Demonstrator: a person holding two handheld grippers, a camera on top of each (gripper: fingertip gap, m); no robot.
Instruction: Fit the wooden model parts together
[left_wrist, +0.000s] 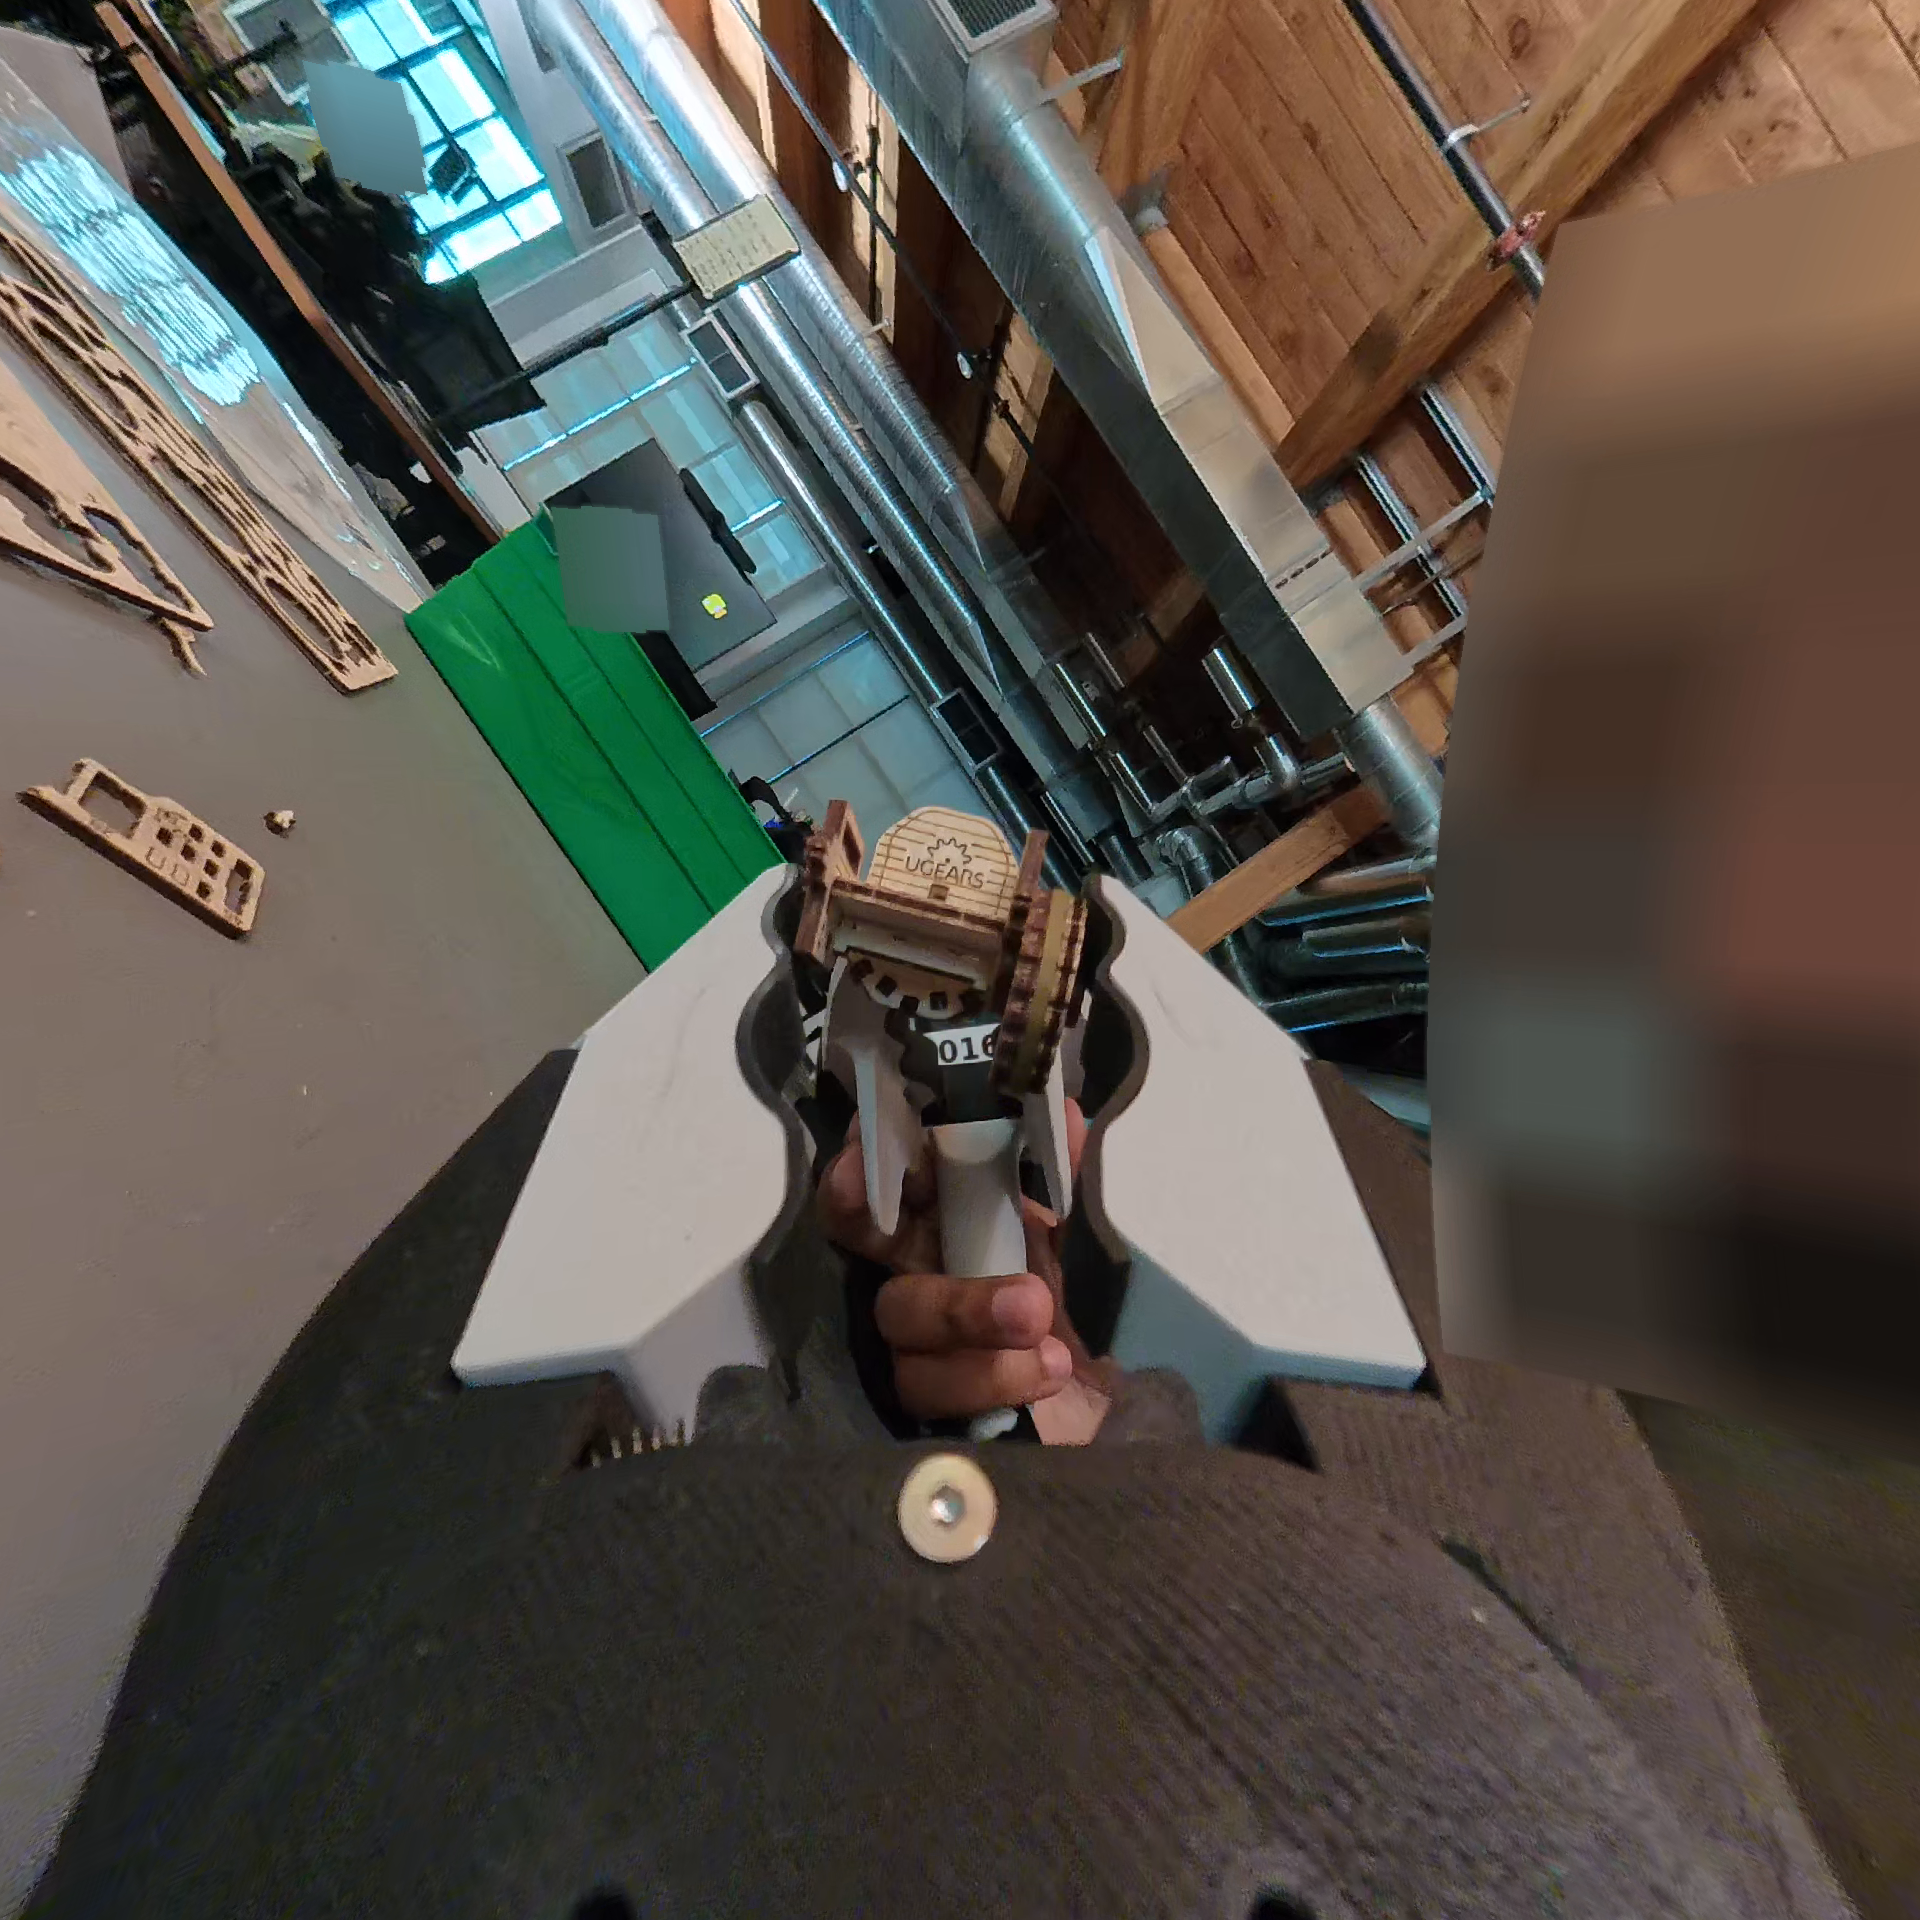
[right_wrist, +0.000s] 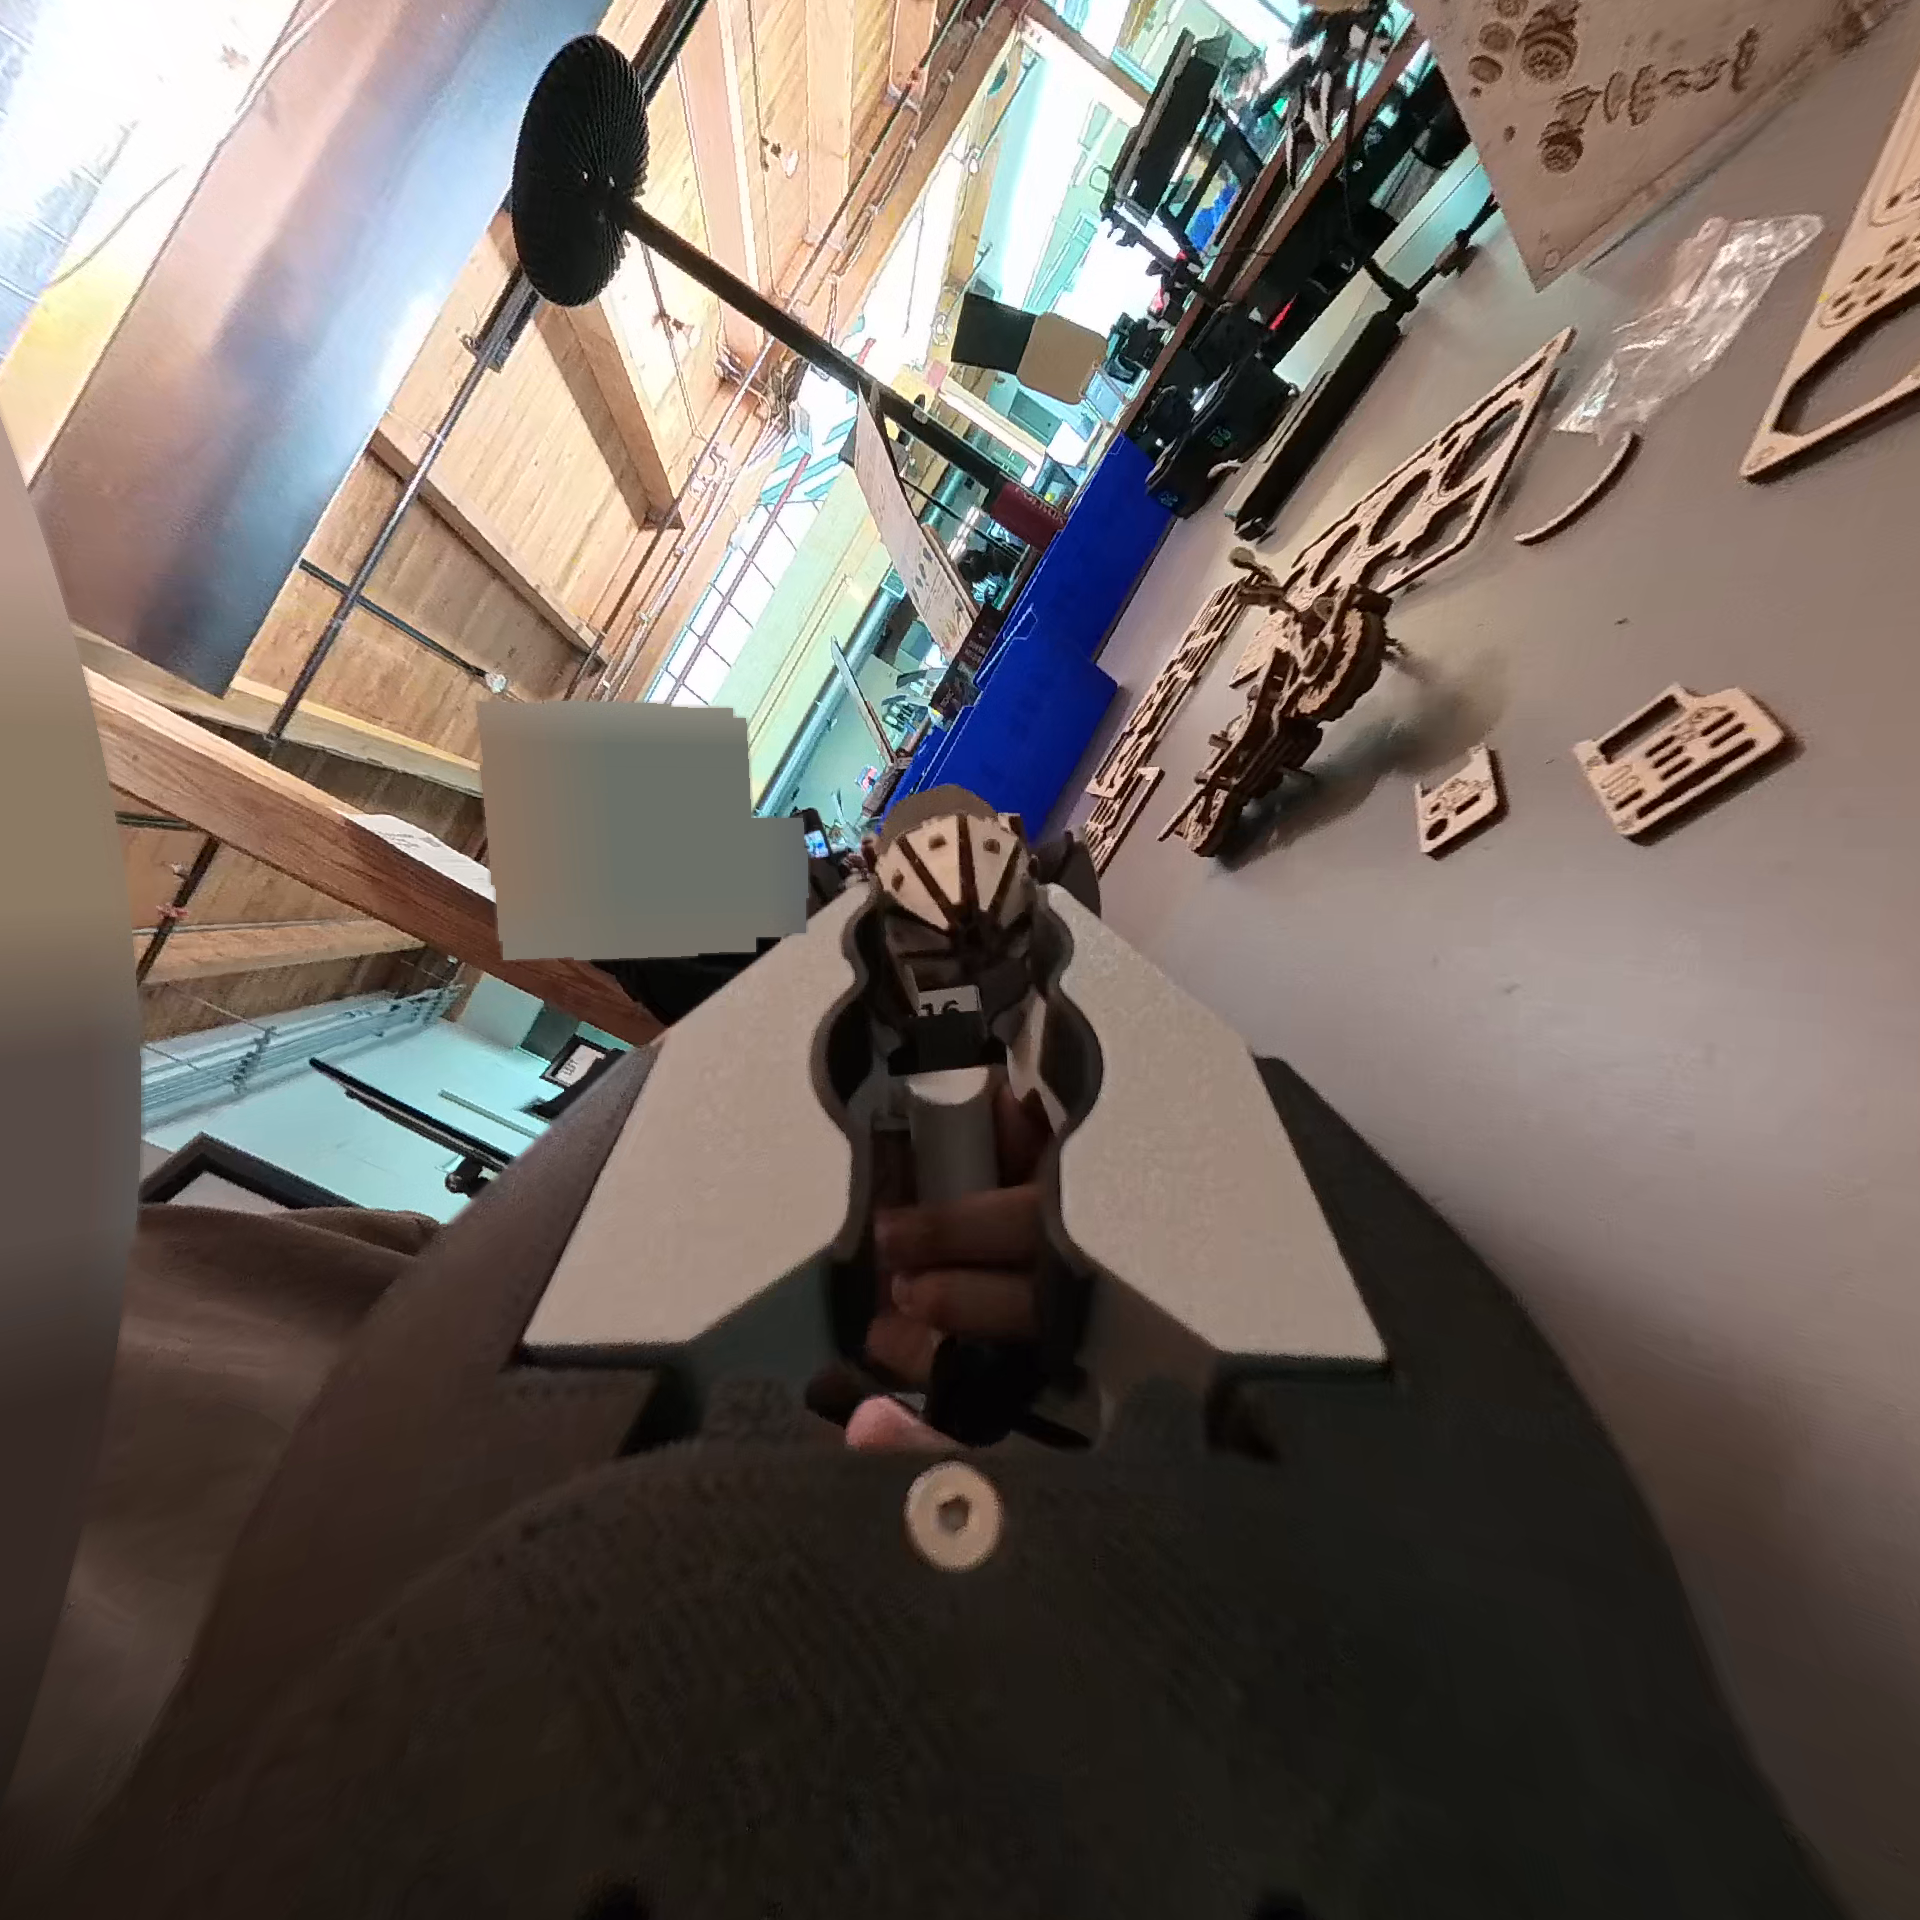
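Note:
A small wooden sub-assembly (left_wrist: 940, 920), with gears, a rounded plate and a disc on its right side, sits between my left gripper's (left_wrist: 935, 894) grey fingertips, which are shut on it. It is held up in the air, away from the table. My right gripper (left_wrist: 956, 1049) faces it from beyond, its thin white fingers (left_wrist: 878, 1122) closed on the assembly's lower, geared side, with a hand on its handle. In the right wrist view the same assembly shows as a ribbed, rounded wooden shape (right_wrist: 951, 873) pinched between my right gripper's (right_wrist: 956, 899) tips, with the left gripper's handle (right_wrist: 945, 1132) behind it.
The grey table (right_wrist: 1455, 1039) holds a built wooden motorcycle model (right_wrist: 1299, 675), punched-out wooden sheets (left_wrist: 187, 488), small fret pieces (right_wrist: 1683, 758) (left_wrist: 156, 847) and a clear plastic bag (right_wrist: 1694, 312). A green panel (left_wrist: 582, 748) and blue panels (right_wrist: 1039, 665) stand beyond the table edge. The grippers are tip to tip, or close to it.

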